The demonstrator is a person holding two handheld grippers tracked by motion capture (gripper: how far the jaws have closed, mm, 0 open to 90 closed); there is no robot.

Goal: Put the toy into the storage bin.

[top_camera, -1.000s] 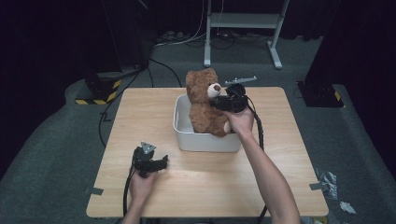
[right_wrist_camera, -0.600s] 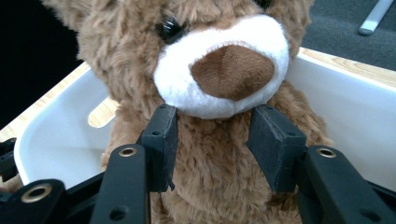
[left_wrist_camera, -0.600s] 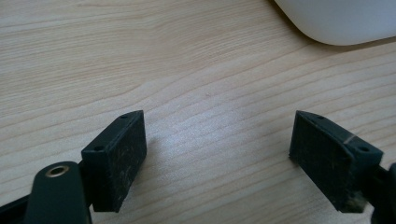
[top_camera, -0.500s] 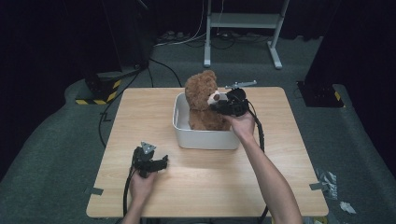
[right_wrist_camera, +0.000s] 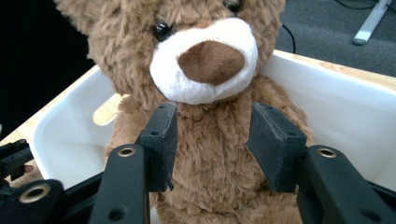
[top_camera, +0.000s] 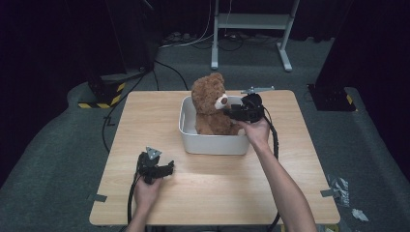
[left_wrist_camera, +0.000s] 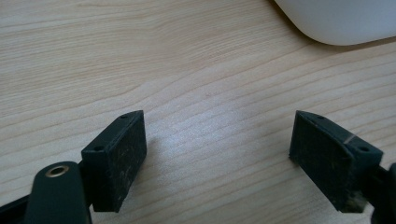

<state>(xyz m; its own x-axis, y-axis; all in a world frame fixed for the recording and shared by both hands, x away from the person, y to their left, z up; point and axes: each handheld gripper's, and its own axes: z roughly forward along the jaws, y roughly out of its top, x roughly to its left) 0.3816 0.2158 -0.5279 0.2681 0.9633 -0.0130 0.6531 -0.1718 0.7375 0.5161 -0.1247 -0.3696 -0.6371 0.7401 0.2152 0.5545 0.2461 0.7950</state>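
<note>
Right tool (right_wrist_camera: 212, 140) clamps teddy bear (top_camera: 211, 104) at chest, below muzzle; bear sits upright in white bin (top_camera: 215, 143) mid-table, facing right. Left tool (left_wrist_camera: 219, 156) open over bare table (top_camera: 217, 193) near left, well clear of bin.

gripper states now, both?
Left gripper: open, nothing between its jaws, over the table.
Right gripper: closed on the teddy bear in the white bin.

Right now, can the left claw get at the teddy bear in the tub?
Probably not from where it rests: the left claw sits open on the table, with the tub's near wall between it and the bear, which the right claw already straddles.
</note>
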